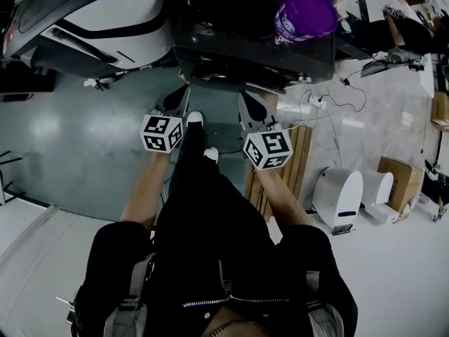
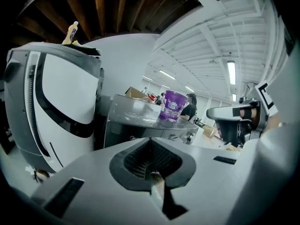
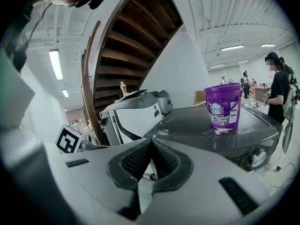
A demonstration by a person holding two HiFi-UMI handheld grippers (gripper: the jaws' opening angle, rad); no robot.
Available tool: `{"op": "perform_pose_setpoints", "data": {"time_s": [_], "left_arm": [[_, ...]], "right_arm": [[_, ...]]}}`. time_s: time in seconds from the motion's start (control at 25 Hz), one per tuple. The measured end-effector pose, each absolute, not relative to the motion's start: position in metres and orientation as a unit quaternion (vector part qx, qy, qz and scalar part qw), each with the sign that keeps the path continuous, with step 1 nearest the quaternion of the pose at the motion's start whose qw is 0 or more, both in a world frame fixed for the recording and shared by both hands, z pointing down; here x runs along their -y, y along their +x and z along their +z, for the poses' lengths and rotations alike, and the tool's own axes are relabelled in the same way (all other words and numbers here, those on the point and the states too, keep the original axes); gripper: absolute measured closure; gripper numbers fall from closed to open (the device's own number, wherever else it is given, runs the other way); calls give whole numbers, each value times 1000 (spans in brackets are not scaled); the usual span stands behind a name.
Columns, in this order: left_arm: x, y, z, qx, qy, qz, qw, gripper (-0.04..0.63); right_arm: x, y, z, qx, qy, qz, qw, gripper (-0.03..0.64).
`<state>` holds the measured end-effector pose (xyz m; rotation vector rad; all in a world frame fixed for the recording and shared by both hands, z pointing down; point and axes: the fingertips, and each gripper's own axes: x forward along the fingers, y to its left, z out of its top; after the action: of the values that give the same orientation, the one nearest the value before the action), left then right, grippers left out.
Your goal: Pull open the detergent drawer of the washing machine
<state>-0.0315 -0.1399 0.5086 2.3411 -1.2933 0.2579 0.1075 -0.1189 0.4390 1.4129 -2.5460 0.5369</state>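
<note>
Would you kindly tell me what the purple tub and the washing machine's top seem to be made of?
Purple tub: likely glossy plastic, translucent purple with a printed label. Washing machine top: dark, smooth, perhaps painted metal or plastic, reflecting light.

Open floor (image 1: 84, 146) on the left, free up to the washing machine (image 1: 252, 48) front. A purple bucket (image 1: 305, 12) takes the right of its top. A white appliance (image 1: 105, 20) flanks its left. A wooden pallet (image 1: 302, 153) and cables (image 1: 337, 104) crowd the near right.
</note>
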Motion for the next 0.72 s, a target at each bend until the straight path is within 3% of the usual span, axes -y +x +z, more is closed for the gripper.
{"op": "perform_pose_setpoints", "data": {"time_s": [0.28, 0.56, 0.72], "left_arm": [[159, -25, 533, 444, 846, 35, 292, 568], [183, -15, 556, 400, 827, -79, 388, 351], [195, -8, 566, 372, 809, -134, 436, 300]], "right_arm": [[126, 107, 455, 852, 475, 192, 104, 611], [128, 112, 466, 843, 483, 205, 115, 611], [126, 120, 471, 836, 492, 210, 122, 611]]}}
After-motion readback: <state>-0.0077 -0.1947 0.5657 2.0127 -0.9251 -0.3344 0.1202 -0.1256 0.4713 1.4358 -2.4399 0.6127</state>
